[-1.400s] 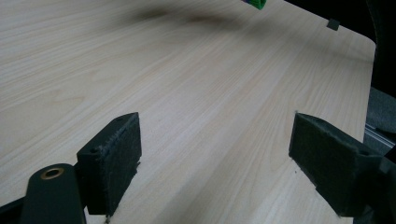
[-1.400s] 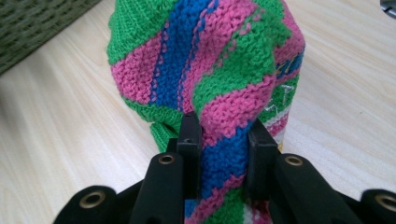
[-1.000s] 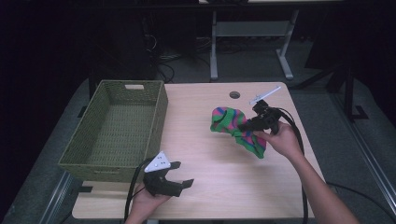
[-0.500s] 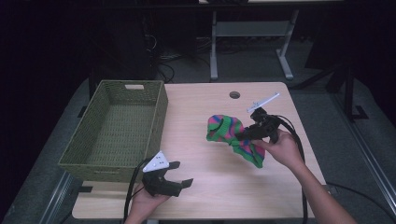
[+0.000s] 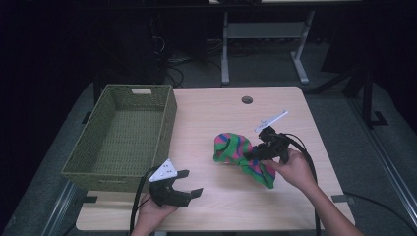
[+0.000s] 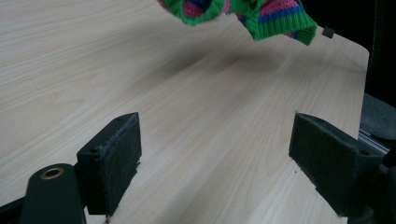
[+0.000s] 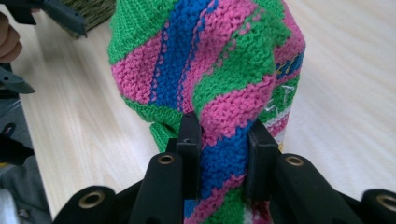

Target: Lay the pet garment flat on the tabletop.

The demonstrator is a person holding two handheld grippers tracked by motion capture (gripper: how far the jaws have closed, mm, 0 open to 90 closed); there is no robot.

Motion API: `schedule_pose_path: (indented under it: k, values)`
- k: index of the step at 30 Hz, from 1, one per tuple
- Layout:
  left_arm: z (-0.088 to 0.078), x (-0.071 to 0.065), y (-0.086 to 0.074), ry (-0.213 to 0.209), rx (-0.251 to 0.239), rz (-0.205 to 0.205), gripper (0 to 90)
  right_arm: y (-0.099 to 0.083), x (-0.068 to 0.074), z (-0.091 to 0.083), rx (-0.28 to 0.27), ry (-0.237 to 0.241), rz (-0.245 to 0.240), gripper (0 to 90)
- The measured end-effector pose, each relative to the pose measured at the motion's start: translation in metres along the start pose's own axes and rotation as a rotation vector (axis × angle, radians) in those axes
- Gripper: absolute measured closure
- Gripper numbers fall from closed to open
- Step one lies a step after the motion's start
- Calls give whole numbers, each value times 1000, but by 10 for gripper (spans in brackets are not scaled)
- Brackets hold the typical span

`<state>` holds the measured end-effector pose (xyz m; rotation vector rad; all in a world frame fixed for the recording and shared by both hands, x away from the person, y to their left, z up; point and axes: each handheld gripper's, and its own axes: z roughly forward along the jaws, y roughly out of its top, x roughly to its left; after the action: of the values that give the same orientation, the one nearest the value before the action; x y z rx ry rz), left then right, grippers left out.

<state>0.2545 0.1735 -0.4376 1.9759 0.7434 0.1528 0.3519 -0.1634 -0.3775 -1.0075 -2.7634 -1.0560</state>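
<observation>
The right gripper point(image 5: 256, 153) is clamping a knitted cloth point(image 5: 241, 156) striped in green, pink and blue, its two black jaws pinching a fold of the wool between them, as the right gripper view shows plainly point(image 7: 223, 154). The cloth point(image 7: 205, 70) is hanging bunched ahead of those jaws, and in the left gripper view point(image 6: 243, 14) it is casting a soft shadow on the wooden table point(image 6: 140, 84), which suggests that at least that end of it is riding clear of the surface; whether any corner is touching the wood cannot be told from the high view.

The left gripper point(image 5: 183, 192) is resting near the person's edge of the table, jaws spread wide with nothing between them, and the cloth is lying well beyond its fingertips, up and across from it. The woven basket point(image 5: 86, 169) is sitting just beside the left gripper, on its far side, with nothing in it.

Judged from this, the grasp is made and the lift appears to be under way. Should the basket be the destination, the carry across the table and the release are both waiting to be done, with the cloth well apart from the basket's near wall.
</observation>
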Motion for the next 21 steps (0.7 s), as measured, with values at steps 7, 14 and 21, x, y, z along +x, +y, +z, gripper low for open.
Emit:
schedule_pose_path:
  k: [7,14,21]
  values:
    - [0,0,0,-2,5,-2,166,-5,7,19,35,29,-7,715]
    - [0,2,-1,-1,2,-10,166,-12,9,47,102,47,-18,712]
    - [0,2,-1,-5,2,-11,166,-17,13,67,143,63,-27,642]
